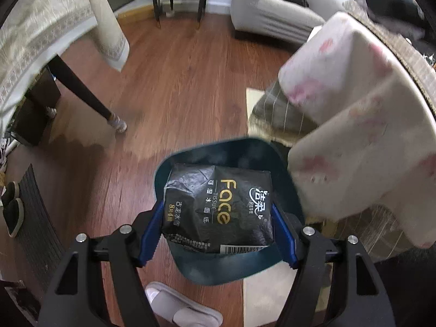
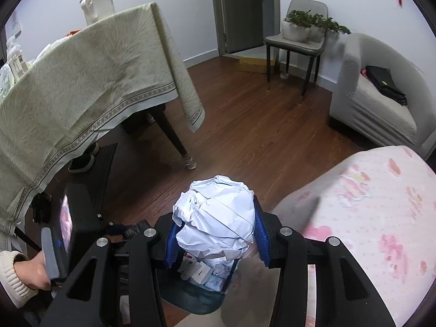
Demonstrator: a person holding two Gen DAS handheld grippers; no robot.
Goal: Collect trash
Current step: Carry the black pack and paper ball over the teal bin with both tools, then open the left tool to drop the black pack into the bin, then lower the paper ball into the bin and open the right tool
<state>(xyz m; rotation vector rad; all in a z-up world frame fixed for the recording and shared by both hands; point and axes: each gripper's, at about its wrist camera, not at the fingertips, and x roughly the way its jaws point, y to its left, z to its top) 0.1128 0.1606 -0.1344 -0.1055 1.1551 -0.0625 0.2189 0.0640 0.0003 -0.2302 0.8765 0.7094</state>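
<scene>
My left gripper [image 1: 218,231] is shut on a black tissue packet [image 1: 218,207] printed "Face" and holds it directly above the dark teal trash bin [image 1: 190,158] on the floor. My right gripper [image 2: 215,234] is shut on a crumpled white paper ball [image 2: 218,212] and holds it above the same bin [image 2: 190,302]. Small white and blue scraps [image 2: 204,272] lie inside the bin. The left gripper's body [image 2: 70,234] and the hand holding it show at the lower left of the right wrist view.
A table with a pale green cloth [image 2: 81,87] stands to the left, its dark leg [image 2: 174,141] near the bin. A pink-flowered sleeve [image 1: 354,109] hangs at right. A grey sofa [image 2: 381,103], a chair with plants [image 2: 299,35], slippers [image 1: 177,308] and a doormat [image 1: 35,218] surround the wooden floor.
</scene>
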